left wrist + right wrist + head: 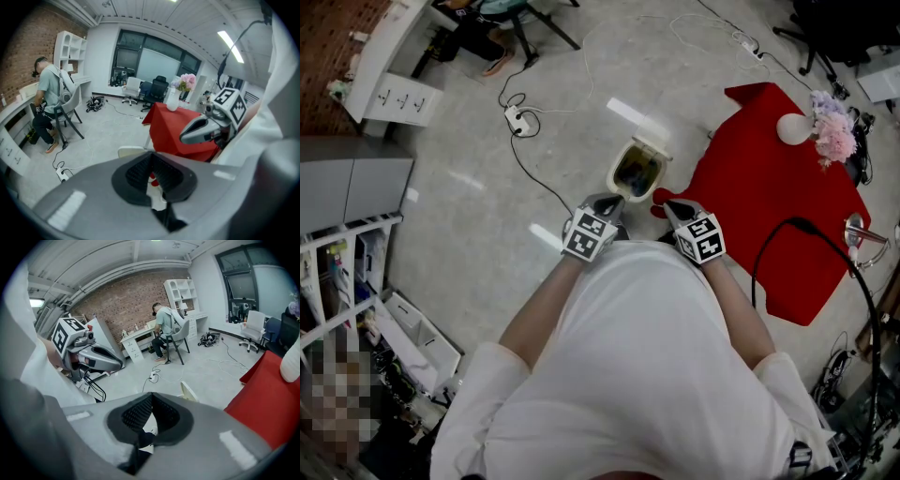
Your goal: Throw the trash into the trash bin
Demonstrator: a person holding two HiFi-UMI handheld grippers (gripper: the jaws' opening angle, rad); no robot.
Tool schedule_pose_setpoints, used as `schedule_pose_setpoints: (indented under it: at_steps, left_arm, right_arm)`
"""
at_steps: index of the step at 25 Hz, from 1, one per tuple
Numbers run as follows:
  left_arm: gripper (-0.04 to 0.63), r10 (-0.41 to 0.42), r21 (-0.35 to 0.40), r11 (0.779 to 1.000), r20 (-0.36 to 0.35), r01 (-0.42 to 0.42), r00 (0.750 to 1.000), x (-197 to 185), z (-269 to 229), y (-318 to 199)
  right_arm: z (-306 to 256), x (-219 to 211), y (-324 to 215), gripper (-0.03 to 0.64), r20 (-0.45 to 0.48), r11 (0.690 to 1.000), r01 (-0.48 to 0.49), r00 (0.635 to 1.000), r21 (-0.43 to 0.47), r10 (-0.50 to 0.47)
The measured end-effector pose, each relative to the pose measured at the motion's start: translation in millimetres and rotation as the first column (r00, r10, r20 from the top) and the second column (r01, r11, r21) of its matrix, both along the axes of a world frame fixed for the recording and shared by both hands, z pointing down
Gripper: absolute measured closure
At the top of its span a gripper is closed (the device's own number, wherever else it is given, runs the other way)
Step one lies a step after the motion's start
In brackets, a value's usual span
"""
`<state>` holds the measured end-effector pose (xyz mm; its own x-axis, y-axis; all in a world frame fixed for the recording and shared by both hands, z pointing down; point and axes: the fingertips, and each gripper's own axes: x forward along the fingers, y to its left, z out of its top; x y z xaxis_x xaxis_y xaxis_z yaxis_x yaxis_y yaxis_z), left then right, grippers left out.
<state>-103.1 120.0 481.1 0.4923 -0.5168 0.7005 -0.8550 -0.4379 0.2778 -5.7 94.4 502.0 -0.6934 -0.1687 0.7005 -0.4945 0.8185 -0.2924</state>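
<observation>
The cream trash bin [635,170] stands on the grey floor with its lid tipped open, just ahead of both grippers; its inside looks dark. Only its lid [132,151] shows past the left jaws, and the same lid [189,391] past the right jaws. My left gripper [607,202] and right gripper [675,207] are held side by side close to the white shirt, angled down. The left gripper [151,157] has its jaws closed together with nothing between them. The right gripper [151,398] is likewise shut and empty. I see no loose trash.
A table under a red cloth [769,187] stands right of the bin, with a white vase of pink flowers [830,127] on it. A power strip and cables [517,119] lie on the floor beyond. Shelving [337,262] lines the left. A person [49,93] sits at a desk.
</observation>
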Motion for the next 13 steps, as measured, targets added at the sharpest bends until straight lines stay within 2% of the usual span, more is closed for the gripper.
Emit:
schedule_pose_setpoints:
  at_steps: [13]
  left_arm:
    - [0.591, -0.007, -0.001, 1.000, 0.000, 0.007, 1.000, -2.6, 0.2, 5.9]
  right_arm:
    - [0.5, -1.5, 6.4, 0.615, 0.003, 1.000, -0.005, 1.000, -0.008, 0.006]
